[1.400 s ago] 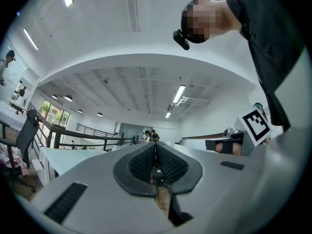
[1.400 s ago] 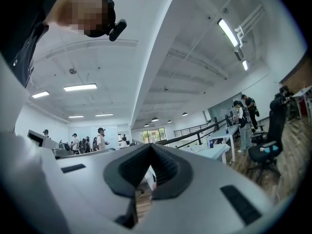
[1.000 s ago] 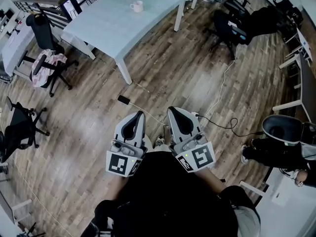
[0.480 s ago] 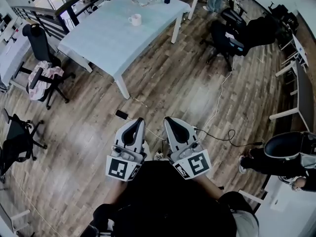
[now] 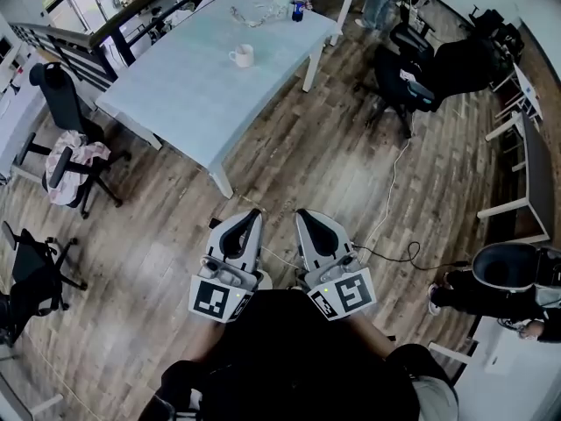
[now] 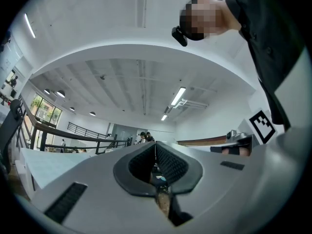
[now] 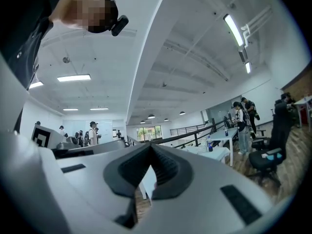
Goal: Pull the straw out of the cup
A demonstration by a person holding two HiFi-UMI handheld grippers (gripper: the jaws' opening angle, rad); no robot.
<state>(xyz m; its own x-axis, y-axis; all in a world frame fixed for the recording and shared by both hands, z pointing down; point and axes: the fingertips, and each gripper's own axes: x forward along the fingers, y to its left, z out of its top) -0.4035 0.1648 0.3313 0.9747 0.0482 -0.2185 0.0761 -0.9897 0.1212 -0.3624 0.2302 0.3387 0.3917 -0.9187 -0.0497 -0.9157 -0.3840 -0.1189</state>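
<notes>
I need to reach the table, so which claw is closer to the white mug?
Left. The left claw is almost straight below the mug in the head view; the right claw sits farther right. Both far off.

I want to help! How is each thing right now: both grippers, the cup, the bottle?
left gripper: shut, empty
right gripper: shut, empty
cup: upright on the table, untouched
bottle: upright on the table
cloth: draped over a chair

The left gripper and right gripper advanced toward the table; the cup drew nearer, and a bottle entered the head view.
</notes>
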